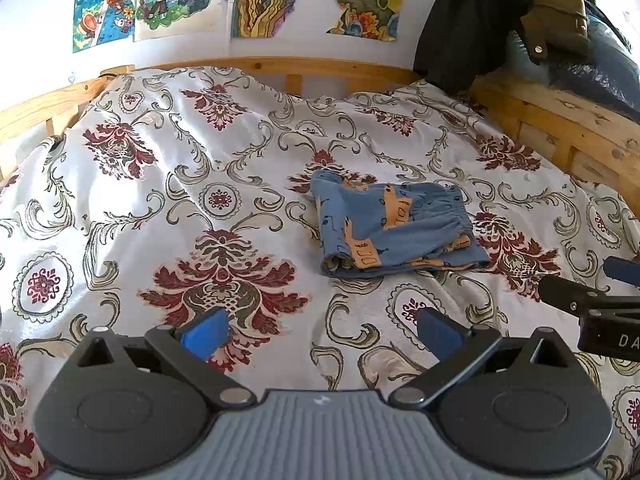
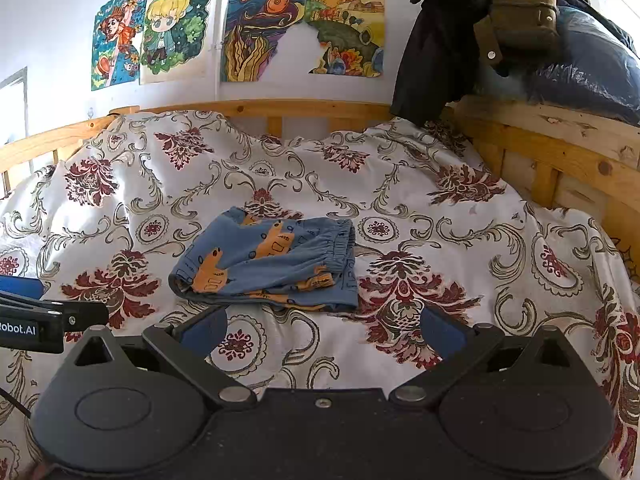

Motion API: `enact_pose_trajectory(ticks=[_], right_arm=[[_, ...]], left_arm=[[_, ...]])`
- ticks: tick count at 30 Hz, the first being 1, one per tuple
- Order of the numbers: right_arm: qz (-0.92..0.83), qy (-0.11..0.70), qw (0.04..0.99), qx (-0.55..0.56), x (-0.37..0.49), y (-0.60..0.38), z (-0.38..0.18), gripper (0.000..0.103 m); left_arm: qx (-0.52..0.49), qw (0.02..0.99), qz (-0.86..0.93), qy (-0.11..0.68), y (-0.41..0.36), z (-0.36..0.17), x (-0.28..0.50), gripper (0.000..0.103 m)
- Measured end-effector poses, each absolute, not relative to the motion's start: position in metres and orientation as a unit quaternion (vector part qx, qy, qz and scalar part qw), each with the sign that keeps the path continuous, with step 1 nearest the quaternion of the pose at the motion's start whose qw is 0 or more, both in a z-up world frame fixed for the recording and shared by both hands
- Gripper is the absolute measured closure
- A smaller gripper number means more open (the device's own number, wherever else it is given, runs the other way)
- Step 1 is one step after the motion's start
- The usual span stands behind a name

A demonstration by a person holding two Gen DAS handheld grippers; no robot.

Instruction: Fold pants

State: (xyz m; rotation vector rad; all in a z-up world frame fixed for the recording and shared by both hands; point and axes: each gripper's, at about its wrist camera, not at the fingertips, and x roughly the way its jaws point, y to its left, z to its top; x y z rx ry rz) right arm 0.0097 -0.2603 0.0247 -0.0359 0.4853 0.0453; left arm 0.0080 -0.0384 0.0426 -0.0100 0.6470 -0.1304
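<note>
**Pants lie folded on the bed; both grippers empty**

We have the pants lying in a compact folded bundle on the patterned bedspread, a little right of centre in the left wrist view and just beyond the right gripper's fingers in the right wrist view. The elastic waistband sits on the right side of the bundle, the rounded fold on the near left. Our left gripper has its jaws spread wide and holds nothing; the right gripper is likewise wide apart and empty. Neither touches the cloth.

We judge the folding to be finished or nearly so. If we want a tidier result, we should square the near edge, where orange-printed layers peek out unevenly: pinch only the top layers at a corner, lift low, and lay them flush without dragging the bundle across the soft cover, which would wrinkle under it.

Around us, the wooden bed frame runs along the far and right sides, dark clothing hangs over its far right corner, and drawings are pinned to the wall. None of this is near the pants. Only our two grippers, side by side, could crowd each other.
</note>
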Motion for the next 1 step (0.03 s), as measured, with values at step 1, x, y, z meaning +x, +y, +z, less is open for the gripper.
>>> enact_pose_trajectory(ticks=[1], right_arm=[[0.022, 0.24, 0.97, -0.018, 0.0096, -0.2609, 0.0245, 0.001]], left_arm=[[-0.004, 0.946, -0.064, 0.318, -0.0388, 0.0425, 0.0081, 0.0]])
